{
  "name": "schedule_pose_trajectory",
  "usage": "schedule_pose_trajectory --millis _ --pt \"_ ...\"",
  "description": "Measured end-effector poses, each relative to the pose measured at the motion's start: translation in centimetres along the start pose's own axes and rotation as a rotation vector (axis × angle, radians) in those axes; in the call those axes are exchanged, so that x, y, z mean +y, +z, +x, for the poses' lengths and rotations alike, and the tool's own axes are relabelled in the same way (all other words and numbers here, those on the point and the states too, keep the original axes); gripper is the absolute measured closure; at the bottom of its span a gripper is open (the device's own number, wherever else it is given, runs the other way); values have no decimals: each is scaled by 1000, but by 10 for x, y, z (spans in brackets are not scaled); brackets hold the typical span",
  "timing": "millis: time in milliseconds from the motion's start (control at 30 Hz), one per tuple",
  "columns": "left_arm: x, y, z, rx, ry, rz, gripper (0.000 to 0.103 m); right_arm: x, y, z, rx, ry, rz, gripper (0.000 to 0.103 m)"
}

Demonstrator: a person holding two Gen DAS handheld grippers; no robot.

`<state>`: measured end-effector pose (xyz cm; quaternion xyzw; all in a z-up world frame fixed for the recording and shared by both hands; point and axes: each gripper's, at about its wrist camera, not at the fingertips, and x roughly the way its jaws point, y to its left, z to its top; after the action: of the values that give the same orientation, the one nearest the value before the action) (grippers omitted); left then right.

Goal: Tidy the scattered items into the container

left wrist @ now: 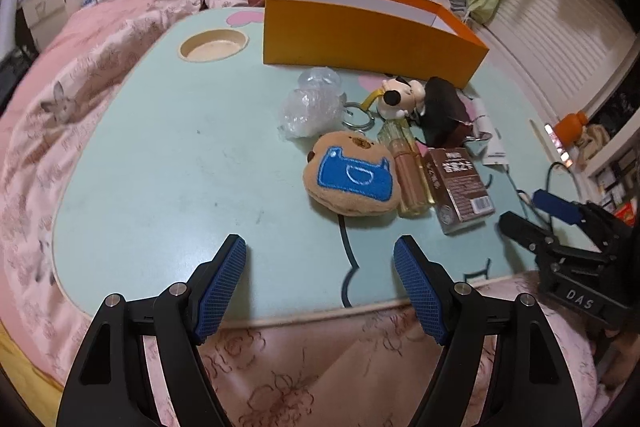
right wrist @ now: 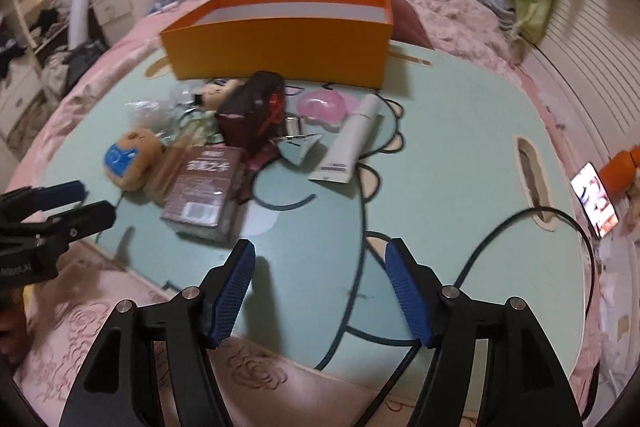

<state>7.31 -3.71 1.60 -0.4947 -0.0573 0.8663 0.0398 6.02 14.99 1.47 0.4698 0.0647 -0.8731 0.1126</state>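
On the mint-green desk [left wrist: 160, 155], the orange box [left wrist: 360, 39] stands open at the upper middle of the frame. Below it lie the scattered items: crumpled clear plastic [left wrist: 310, 111], a Mickey figure [left wrist: 400, 95], a capybara plush [left wrist: 352, 179], a slim amber bottle [left wrist: 410, 171] and a brown carton [left wrist: 460, 187], touching side by side. A white tube [right wrist: 352, 143] lies apart, right of centre. The left tongs [left wrist: 320, 251] stand wide, gripping nothing. The right tongs [right wrist: 320, 255] are parted, nothing between them.
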Motion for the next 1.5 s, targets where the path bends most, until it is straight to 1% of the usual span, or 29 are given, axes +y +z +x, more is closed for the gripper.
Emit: schedule_pose_trajectory --millis 33,100,133,167,200,233,333,567,1300,1367,1400,1433,1500 --pt "-1 1 1 -1 16 7 26 0 -1 1 1 -2 4 34" --pt "-5 2 5 -10 47 32 26 0 -3 1 -2 -15 2 23" --pt "-9 2 7 -14 73 52 26 1 -3 2 -1 -15 -3 20" --pt "-12 1 10 -20 100 74 23 2 -3 3 1 -7 -4 17" --pt "-14 1 12 -27 109 84 11 1 -2 4 3 1 0 13" --pt "-15 1 15 -29 97 83 1 1 -2 6 5 2 3 12" --pt "-16 3 20 -49 80 96 0 0 -2 8 10 4 0 8" --pt "-14 6 24 -63 75 99 0 2 0 10 22 9 -3 1" --pt "-12 4 19 -64 80 97 0 1 1 11 25 13 -2 0" --pt "-9 3 13 -89 43 82 5 1 1 11 24 13 -2 0" --pt "-7 3 6 -115 14 77 11 1 1 11 24 13 -2 0" --pt "-6 3 2 -133 -1 74 13 1 1 11 23 13 -2 0" --pt "-4 4 -8 -176 -31 70 13 1 1 11 24 12 -2 0"
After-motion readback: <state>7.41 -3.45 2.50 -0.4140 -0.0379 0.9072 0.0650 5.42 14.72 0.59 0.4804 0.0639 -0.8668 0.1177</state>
